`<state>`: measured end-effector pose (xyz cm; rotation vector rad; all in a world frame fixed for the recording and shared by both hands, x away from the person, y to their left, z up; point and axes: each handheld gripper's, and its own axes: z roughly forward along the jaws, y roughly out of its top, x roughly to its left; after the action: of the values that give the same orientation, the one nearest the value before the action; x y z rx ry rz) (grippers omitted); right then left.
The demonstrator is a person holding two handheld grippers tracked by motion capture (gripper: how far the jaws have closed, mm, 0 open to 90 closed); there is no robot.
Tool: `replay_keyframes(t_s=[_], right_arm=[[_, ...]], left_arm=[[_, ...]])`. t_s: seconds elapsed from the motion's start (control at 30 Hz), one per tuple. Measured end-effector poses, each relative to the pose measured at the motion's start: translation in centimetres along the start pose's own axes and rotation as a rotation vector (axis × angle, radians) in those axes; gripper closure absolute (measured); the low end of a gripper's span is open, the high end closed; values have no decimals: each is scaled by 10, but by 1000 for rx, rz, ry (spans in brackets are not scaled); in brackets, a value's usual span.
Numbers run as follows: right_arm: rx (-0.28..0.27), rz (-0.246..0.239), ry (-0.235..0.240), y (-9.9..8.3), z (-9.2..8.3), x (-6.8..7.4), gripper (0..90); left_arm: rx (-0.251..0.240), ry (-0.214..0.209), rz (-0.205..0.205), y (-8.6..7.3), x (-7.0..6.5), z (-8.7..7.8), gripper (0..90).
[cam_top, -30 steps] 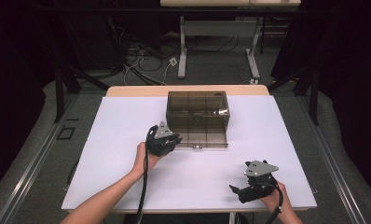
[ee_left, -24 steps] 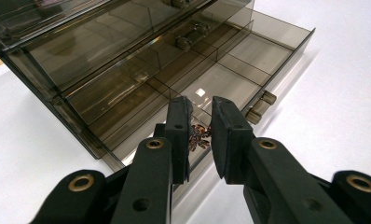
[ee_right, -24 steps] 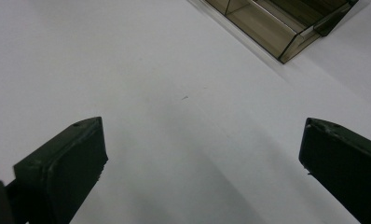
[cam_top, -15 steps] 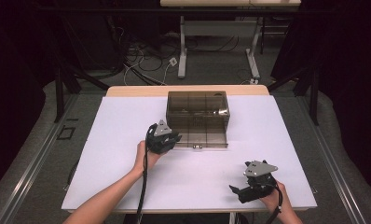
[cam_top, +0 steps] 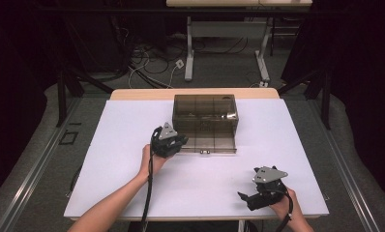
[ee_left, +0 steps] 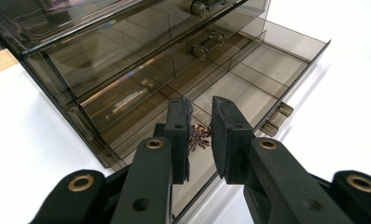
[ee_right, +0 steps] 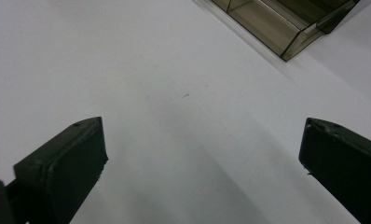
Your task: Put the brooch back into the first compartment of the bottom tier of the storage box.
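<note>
Two hands have barely stirred: the left gripper [ee_left: 201, 125] hovers, jaws narrowed yet pinching nothing, over the small reddish cluster [ee_left: 200, 138] lying in the open drawer [ee_left: 272, 63], the right gripper [ee_right: 202, 154] rests spread wide, so the pick looks still ahead.

Lab – black curtains [cam_top: 16, 72], loose floor cables [cam_top: 147, 67], white-topped bench [cam_top: 132, 125].
</note>
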<state>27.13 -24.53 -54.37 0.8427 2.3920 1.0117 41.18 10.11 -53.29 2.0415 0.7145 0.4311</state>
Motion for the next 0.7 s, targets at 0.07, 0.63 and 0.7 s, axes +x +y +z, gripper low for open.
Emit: replay_keyframes(t_s=[0.07,0.63,0.7], right_arm=[[0,-5,0,0,0,0,0],[8,-13,4,0,0,0,1],[8,-8,5,0,0,0,1]], left_arm=[[-2,4,3,0,1,1,770],[14,21,-10,-5,7,6,769],[14,21,-13,-6,7,7,769]])
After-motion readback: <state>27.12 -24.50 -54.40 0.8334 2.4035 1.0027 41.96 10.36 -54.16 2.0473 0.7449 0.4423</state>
